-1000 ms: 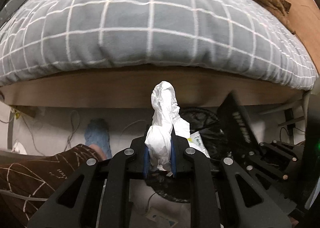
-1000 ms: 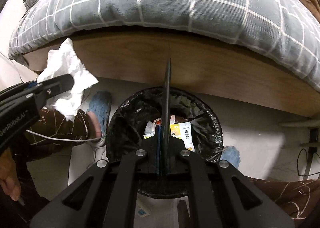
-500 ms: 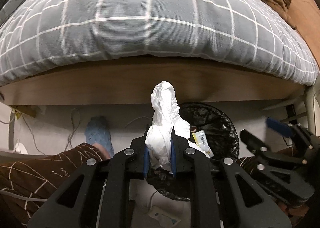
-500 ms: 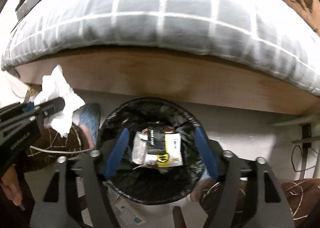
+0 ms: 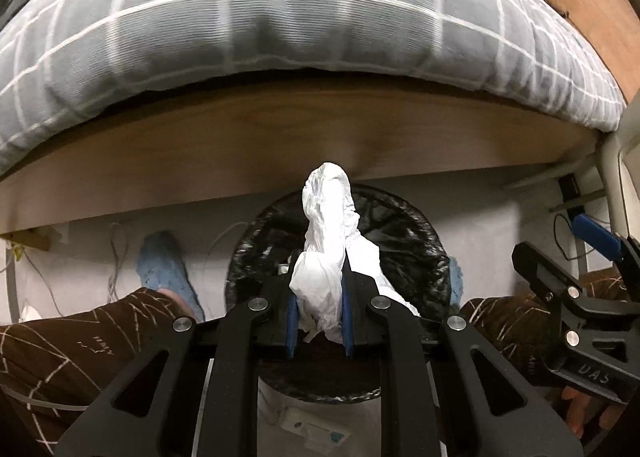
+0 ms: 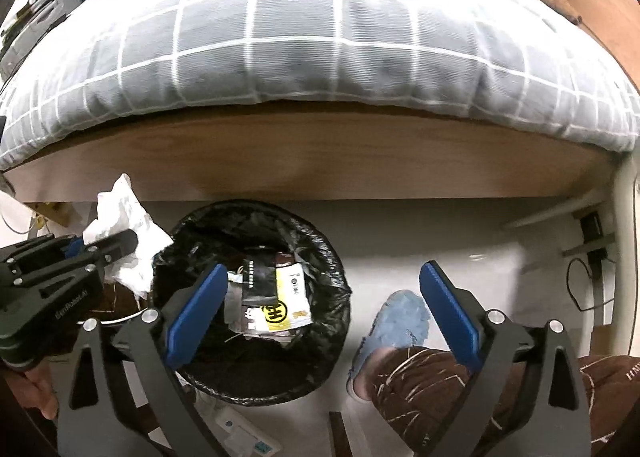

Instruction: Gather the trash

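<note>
Bed (image 6: 320, 69): grey checked quilt over a wooden side rail, filling the upper half of both views; it stays as it was a second ago.
Floor (image 6: 400, 233): pale, carrying the bin, cables and the person's blue slippers (image 6: 404, 313).
Bin (image 6: 336, 277): black-lined, standing on the floor just in front of the bed rail. Wrappers (image 6: 280, 297), among them a dark packet and a white-and-yellow one, lie at its bottom. The dark packet looks like the flat thing the right gripper pinched a second ago, so that piece now counts as collected.
Right gripper (image 6: 324, 309): a second ago it was clamped on that flat dark piece over the bin; now its blue pads stand wide apart with nothing between them, and it sits a little to the right of the bin mouth. It is free for the next pickup.
Left gripper (image 5: 319, 299): narrow, clamped on the tissue. Over the last second it has shifted from beside the bin to a spot where, in its own view, the bin sits straight ahead.
Tissue (image 5: 328, 241): crumpled white, standing up from the left gripper's pads, held above the near-left rim of the bin. By my judgement, the release is the step in hand; once the gripper parts, the tissue should drop in, though it is light and could catch on the liner's edge.
</note>
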Demonstrator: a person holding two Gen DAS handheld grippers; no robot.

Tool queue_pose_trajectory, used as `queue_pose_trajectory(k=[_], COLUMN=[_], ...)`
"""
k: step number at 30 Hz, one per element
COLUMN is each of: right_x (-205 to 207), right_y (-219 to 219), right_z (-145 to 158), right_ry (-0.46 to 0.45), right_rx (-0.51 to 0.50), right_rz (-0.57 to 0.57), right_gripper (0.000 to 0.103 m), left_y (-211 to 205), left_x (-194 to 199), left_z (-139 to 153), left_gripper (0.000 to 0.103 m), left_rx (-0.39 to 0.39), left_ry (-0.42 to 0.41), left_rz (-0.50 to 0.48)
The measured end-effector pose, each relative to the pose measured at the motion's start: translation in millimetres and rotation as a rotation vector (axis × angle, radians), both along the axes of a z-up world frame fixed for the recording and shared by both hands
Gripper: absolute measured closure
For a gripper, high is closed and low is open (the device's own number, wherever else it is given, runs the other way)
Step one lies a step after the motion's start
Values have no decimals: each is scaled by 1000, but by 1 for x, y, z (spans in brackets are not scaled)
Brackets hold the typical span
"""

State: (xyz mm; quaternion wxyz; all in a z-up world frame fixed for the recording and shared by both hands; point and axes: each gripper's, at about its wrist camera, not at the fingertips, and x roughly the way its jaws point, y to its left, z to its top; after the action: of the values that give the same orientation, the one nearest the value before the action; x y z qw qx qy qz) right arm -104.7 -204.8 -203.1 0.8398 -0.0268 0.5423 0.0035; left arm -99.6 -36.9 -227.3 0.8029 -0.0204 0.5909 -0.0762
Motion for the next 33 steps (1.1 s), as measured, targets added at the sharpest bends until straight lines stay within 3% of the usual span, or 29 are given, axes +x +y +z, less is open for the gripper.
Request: queue_pose_trajectory(k=[5,11,13,17,22,28,33], right_x=[0,2,2,2,3,4,1], right_y=[-5,-4,-4,-3,1,5,8], right_z=[5,4,6,9,15,33,65], right_ry=[-17,-25,-29,-31,-50,-83,-159], right_rx=[4,-15,-15,-7,-7,21,10], right_rz=[-29,-28,-31,-28,-21,-13,-2], right_gripper=[8,8,8,8,8,8,8], left_y=[-15,-13,-15,-14,-6,2,18], left_x=[-1,-4,-4,-5,-6,-11,-13], left_z=[0,-1,-2,1,9,26,58], left_gripper=[83,62,51,40,15,6,6], left_rx=[13,39,48,79,110,118,95], left_ry=[-20,-26,-30,-49,-77,-118,-173], left_rz=[-27,-15,-15,-16,11,38,72])
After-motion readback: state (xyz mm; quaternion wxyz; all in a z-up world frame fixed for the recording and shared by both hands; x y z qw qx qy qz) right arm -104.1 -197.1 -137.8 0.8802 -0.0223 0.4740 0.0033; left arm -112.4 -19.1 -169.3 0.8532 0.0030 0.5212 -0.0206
